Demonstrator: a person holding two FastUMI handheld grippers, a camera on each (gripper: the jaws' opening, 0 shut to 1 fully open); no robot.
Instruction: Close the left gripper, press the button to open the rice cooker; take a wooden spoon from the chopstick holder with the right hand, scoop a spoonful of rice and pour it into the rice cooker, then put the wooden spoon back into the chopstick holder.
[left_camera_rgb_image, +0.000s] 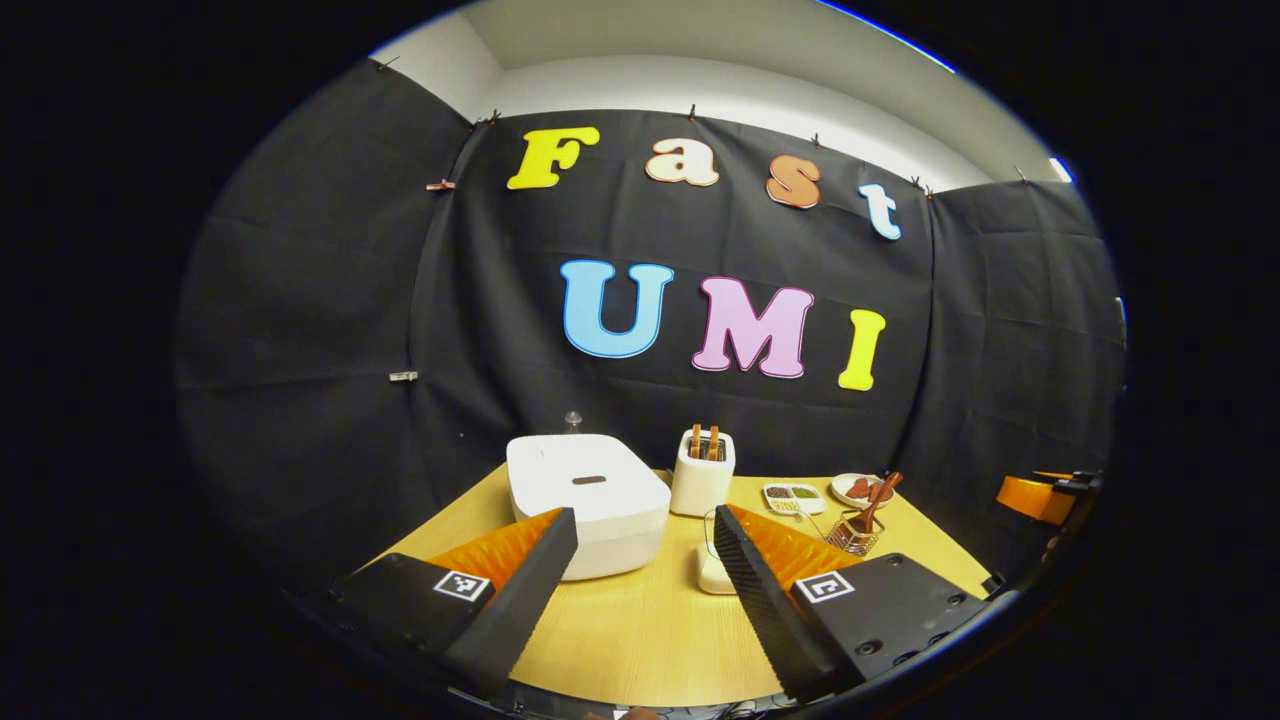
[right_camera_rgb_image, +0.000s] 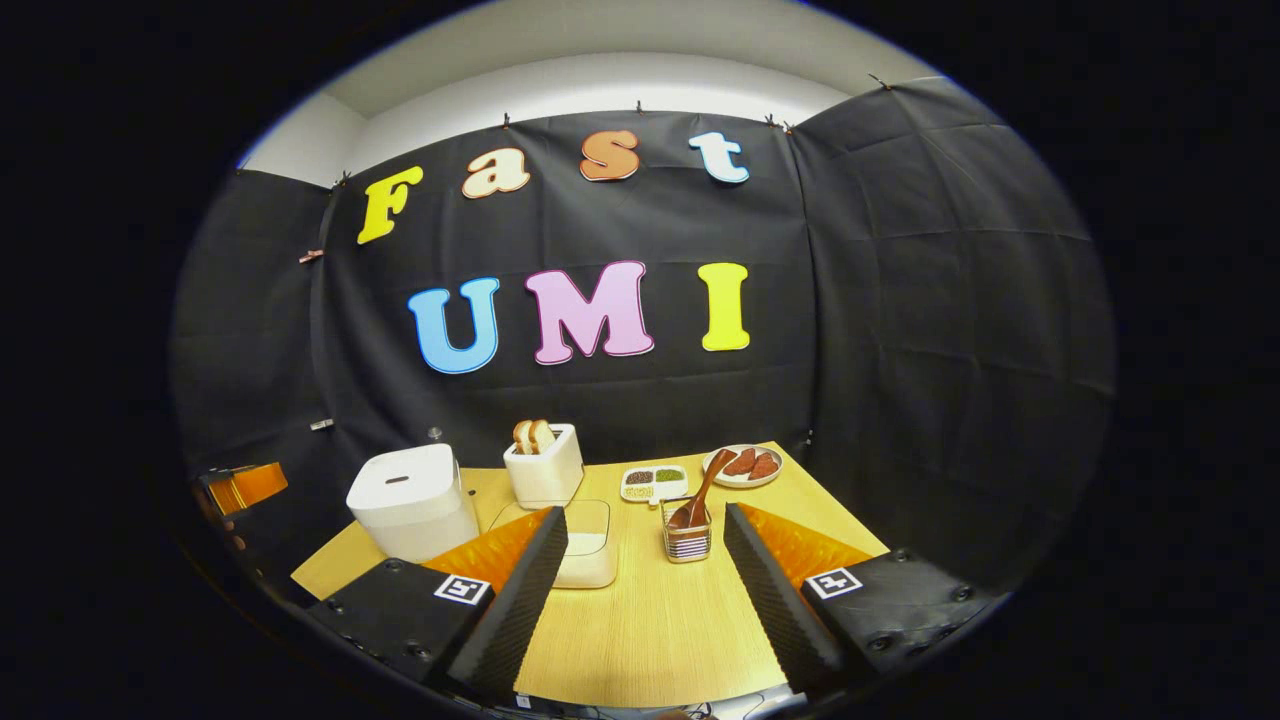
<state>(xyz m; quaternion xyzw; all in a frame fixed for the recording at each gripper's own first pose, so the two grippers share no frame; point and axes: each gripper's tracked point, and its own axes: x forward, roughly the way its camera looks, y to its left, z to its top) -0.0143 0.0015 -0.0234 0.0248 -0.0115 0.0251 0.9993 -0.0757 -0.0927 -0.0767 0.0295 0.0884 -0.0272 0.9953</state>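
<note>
Left gripper (left_camera_rgb_image: 645, 560): fingers spread wide apart, holding nothing, hovering above the near edge of the table (left_camera_rgb_image: 650, 630); also seen far off at the left edge of the right gripper view.
Right gripper (right_camera_rgb_image: 645, 560): fingers likewise wide apart, empty, above the near table edge.
Rice cooker (left_camera_rgb_image: 588, 500): white, lid down, at the table's back left, just beyond the left finger in the left gripper view.
Wooden spoon (right_camera_rgb_image: 700, 492): standing tilted in the chopstick holder (right_camera_rgb_image: 686, 540), handle leaning toward the plate (right_camera_rgb_image: 741, 466).
Chopstick holder: mid-table, between the right gripper's fingers in its own view.
Rice container (right_camera_rgb_image: 585, 555): pale shallow box, left of the holder, partly behind the finger.
Toaster (right_camera_rgb_image: 543, 462): white, bread in its slots, right of the cooker.
Small divided tray (right_camera_rgb_image: 654, 482): between toaster and plate.
</note>
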